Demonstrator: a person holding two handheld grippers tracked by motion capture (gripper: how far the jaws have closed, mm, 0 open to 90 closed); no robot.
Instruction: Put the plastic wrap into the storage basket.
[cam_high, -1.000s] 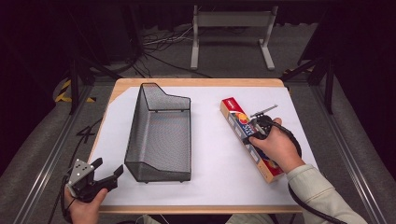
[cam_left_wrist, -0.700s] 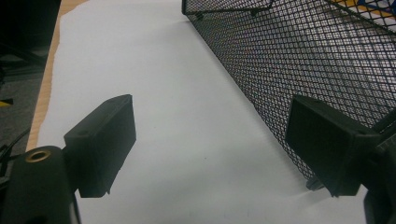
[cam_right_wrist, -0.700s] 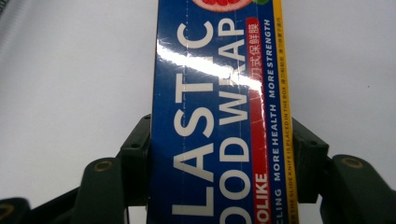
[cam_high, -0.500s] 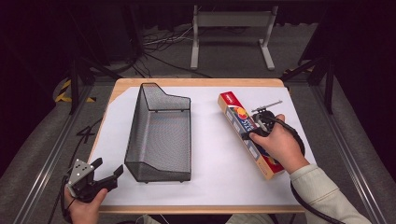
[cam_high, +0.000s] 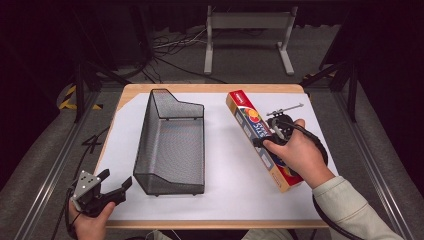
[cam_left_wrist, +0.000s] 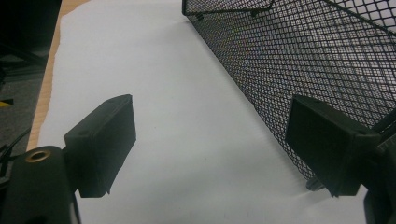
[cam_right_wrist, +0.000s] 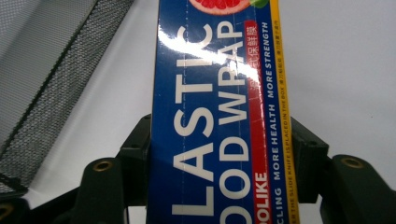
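At the near left corner of the table (cam_high: 220, 89), the left gripper (cam_high: 111, 189) rests in the person's hand, jaws apart and gripping nothing. Left gripper view: bare white paper between the two black jaws, with the mesh wall of the wire basket (cam_left_wrist: 303, 70) just beside the jaw on the right side of that view. No contact with it that I can make out.

Near right: the right hand (cam_high: 295, 155) wraps the right gripper (cam_high: 267, 141), which sits over the middle of the plastic wrap box (cam_high: 252, 131). Right gripper view: one jaw presses each long side of the box (cam_right_wrist: 215, 121); jaws clamped on it. Box lies at a slant on the white paper (cam_high: 235, 170), one end toward the person, the other pointing to the far edge. Cannot tell whether it is lifted off the paper or lying flat.

Middle: the basket (cam_high: 172, 145) stands upright, left of the box and well apart from it. Nothing inside it as far as the mesh shows.

Far: wooden table rim, then dark floor with cables and a metal stand (cam_high: 247, 37).

Judgement on progress: the grasp looks done; the carry is not. If the box is meant for the basket, it has yet to be lifted, moved left and lowered in lengthwise. Early stage, most of the work remaining.
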